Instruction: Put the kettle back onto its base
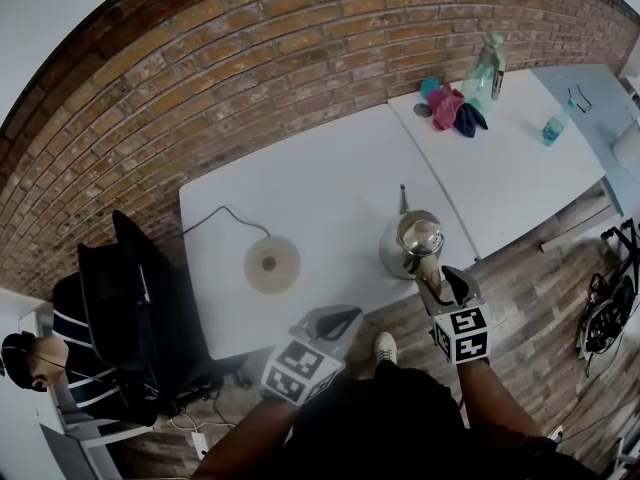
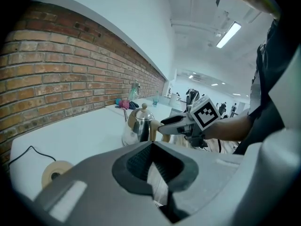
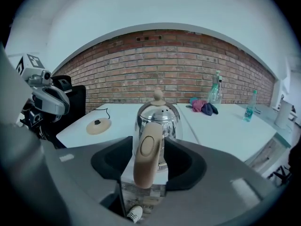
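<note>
A shiny steel kettle point(image 1: 412, 240) with a beige handle and knob stands on the white table point(image 1: 330, 168), near its front right corner. Its round beige base point(image 1: 272, 264) lies apart to the left, with a cord running off it. My right gripper point(image 1: 440, 278) is open, its jaws on either side of the kettle's handle point(image 3: 146, 157) with a gap on each side. In the right gripper view the kettle point(image 3: 157, 119) fills the centre and the base point(image 3: 98, 125) lies at the left. My left gripper point(image 1: 335, 318) hangs shut and empty in front of the table edge, facing the kettle point(image 2: 138, 126) and base point(image 2: 54, 172).
A second white table point(image 1: 520, 158) adjoins on the right, holding folded cloths point(image 1: 455, 108), a spray bottle point(image 1: 483, 73) and a small bottle point(image 1: 552, 128). A brick wall runs behind. A seated person point(image 1: 60, 358) and a black chair point(image 1: 135, 288) are at the left.
</note>
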`<state>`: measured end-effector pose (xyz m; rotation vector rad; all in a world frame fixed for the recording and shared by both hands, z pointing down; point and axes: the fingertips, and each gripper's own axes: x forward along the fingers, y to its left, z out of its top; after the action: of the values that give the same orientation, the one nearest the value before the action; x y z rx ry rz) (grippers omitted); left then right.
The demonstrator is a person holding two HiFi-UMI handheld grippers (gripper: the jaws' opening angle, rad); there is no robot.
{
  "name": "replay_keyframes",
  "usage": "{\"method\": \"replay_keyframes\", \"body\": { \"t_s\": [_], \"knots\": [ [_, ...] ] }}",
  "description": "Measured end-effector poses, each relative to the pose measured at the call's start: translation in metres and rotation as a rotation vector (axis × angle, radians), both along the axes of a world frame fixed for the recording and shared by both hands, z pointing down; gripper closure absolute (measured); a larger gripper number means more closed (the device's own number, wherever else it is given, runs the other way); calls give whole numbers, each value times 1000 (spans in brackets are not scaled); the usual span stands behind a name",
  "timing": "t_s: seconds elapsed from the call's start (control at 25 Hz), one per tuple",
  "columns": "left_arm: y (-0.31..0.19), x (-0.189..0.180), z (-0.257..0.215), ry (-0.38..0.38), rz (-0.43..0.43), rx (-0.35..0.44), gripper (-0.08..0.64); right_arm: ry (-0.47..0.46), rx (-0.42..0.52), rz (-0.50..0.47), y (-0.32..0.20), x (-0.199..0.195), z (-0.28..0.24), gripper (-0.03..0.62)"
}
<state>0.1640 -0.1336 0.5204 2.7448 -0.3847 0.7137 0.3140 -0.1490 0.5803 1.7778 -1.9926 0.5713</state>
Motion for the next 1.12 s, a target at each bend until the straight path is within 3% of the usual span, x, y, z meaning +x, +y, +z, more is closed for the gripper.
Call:
{"method": "replay_keyframes", "body": {
  "t_s": [0.36,1.12],
  "knots": [
    [-2,-12,7,-31,-40,-18,559,-14,-73,10,-13,-1,38,353],
    [-5,-15,2,-26,-50,-9,558,1,-76,39,-19,10,41,419]
  ]
}}
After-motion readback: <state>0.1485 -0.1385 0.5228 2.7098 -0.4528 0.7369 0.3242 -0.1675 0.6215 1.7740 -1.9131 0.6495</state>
